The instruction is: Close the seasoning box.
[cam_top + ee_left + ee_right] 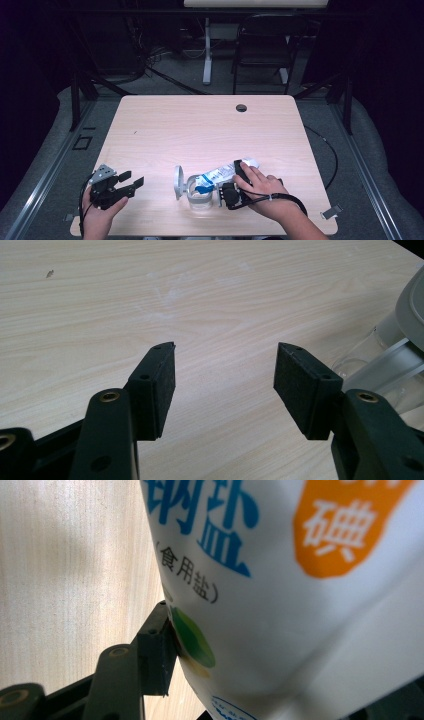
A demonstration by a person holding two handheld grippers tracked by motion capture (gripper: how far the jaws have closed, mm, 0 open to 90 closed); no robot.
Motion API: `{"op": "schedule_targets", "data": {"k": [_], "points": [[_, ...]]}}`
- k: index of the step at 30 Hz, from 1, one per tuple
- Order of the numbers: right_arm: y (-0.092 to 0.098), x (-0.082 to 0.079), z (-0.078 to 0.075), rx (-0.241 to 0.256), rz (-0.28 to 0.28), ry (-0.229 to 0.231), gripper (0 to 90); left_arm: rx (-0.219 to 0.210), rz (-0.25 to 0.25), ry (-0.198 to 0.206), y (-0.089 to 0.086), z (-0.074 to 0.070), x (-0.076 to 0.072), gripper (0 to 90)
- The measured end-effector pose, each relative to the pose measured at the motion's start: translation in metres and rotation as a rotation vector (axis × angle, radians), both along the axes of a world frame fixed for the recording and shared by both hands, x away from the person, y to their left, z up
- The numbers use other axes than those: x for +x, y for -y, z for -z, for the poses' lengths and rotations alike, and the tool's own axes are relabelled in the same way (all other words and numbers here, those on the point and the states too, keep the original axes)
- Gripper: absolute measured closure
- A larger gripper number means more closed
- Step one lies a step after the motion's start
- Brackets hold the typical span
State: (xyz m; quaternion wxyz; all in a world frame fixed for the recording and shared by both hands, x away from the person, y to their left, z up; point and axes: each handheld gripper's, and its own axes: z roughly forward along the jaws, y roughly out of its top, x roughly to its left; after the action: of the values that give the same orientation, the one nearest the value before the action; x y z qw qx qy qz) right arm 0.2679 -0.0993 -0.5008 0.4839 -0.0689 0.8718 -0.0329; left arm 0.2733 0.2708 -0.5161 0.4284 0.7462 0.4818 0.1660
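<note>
We see the right gripper (234, 186) clamped on a white and blue salt bag (220, 175), tipped over a clear jar (199, 196) near the table's (200, 125) front edge. The left gripper (131, 180) rests just left of the jar, its jaws wide apart, holding nothing.

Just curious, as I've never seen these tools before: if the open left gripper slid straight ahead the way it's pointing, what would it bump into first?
Probably the clear jar. In the high view the left gripper, jaws open, points right toward it over bare table. Its own view shows the jar off to the right, so it might pass beside it.
</note>
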Motion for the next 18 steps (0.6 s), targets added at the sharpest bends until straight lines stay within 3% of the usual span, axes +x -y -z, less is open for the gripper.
{"op": "schedule_targets", "data": {"k": [2, 4, 18], "points": [[0.0006, 0.0008, 0.001, 0.017, -0.006, -0.012, 41.8, -0.001, 0.0, 0.002, -0.0001, -0.0001, 0.0, 42.5], [-0.0003, 0.0003, -0.0008, -0.007, 0.0, -0.006, 41.8, -0.003, -0.002, 0.002, 0.0, -0.0001, 0.0, 42.5], [-0.002, 0.0016, -0.0028, -0.024, -0.008, -0.019, 41.8, -0.007, -0.004, 0.005, -0.0005, 0.0002, 0.0002, 42.5]]}}
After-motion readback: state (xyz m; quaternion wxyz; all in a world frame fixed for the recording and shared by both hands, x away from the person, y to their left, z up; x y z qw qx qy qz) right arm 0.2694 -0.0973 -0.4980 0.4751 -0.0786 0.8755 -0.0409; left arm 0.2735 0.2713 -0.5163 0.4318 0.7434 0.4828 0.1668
